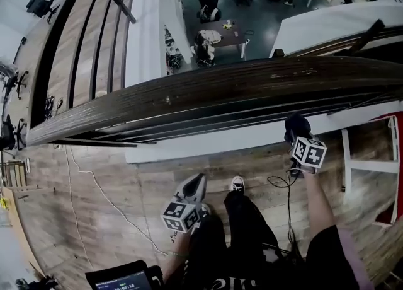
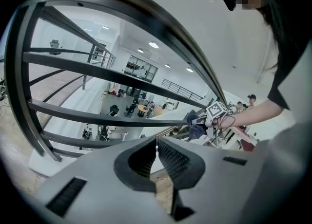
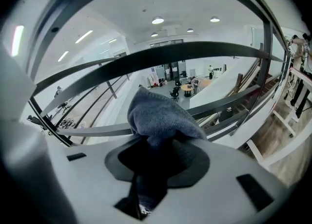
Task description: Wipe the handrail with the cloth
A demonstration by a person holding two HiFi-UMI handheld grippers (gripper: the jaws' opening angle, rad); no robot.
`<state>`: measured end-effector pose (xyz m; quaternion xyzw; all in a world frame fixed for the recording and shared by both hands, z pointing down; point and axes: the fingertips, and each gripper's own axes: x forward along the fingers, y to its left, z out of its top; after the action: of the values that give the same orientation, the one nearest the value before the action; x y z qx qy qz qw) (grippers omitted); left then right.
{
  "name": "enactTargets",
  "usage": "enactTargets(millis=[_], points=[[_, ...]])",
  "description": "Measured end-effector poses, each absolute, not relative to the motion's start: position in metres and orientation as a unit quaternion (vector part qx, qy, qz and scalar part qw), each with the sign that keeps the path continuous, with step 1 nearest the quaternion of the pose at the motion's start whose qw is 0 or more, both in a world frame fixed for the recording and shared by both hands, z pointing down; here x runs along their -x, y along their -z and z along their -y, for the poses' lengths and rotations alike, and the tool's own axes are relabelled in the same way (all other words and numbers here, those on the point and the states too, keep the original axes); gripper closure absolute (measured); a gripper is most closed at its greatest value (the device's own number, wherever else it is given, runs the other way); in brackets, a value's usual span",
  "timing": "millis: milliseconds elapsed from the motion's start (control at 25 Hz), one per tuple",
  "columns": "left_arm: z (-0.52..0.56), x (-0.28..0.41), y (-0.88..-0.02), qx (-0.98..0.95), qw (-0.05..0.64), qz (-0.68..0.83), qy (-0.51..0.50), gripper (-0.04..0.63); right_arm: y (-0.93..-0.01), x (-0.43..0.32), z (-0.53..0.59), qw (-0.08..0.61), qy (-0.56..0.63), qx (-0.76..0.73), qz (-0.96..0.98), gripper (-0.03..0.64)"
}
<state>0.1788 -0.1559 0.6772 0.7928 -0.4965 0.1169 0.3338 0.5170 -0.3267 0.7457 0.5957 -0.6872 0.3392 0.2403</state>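
Note:
The dark wooden handrail (image 1: 239,84) runs across the head view from lower left to right, with black rails under it. My right gripper (image 1: 295,132) is just below the handrail's right part, shut on a blue-grey cloth (image 1: 296,125). In the right gripper view the cloth (image 3: 158,116) bunches out of the jaws of that gripper (image 3: 157,145) in front of the railing bars (image 3: 170,55). My left gripper (image 1: 196,185) hangs lower, over the wooden floor, well short of the handrail. Its ridged pads (image 2: 168,157) meet with nothing between them, and the handrail (image 2: 146,18) arcs above.
Beyond the railing is a drop to a lower floor with tables and chairs (image 1: 217,33). My legs and a shoe (image 1: 237,185) stand on the plank floor, where a thin cable (image 1: 101,194) trails. A white frame (image 1: 371,168) stands at right. A screen (image 1: 119,279) sits at the bottom edge.

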Motion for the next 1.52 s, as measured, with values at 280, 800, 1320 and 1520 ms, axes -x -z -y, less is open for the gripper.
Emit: enactTargets(millis=[280, 800, 1320, 1520], points=[[0.069, -0.114, -0.628, -0.8, 0.314, 0.5, -0.107, 0.594, -0.673, -0.401, 0.219, 0.199, -0.35, -0.57, 0.717, 0.508], [-0.073, 0.008, -0.568, -0.815, 0.279, 0.501, -0.084, 0.594, -0.585, -0.228, -0.001, 0.149, -0.376, -0.539, 0.739, 0.508], [-0.127, -0.018, -0.534, -0.83, 0.266, 0.488, -0.051, 0.594, -0.561, -0.19, -0.107, 0.169, -0.369, -0.495, 0.768, 0.508], [-0.152, -0.06, -0.518, -0.832, 0.257, 0.49, -0.04, 0.594, -0.548, -0.212, -0.135, 0.166, -0.364, -0.483, 0.779, 0.508]])
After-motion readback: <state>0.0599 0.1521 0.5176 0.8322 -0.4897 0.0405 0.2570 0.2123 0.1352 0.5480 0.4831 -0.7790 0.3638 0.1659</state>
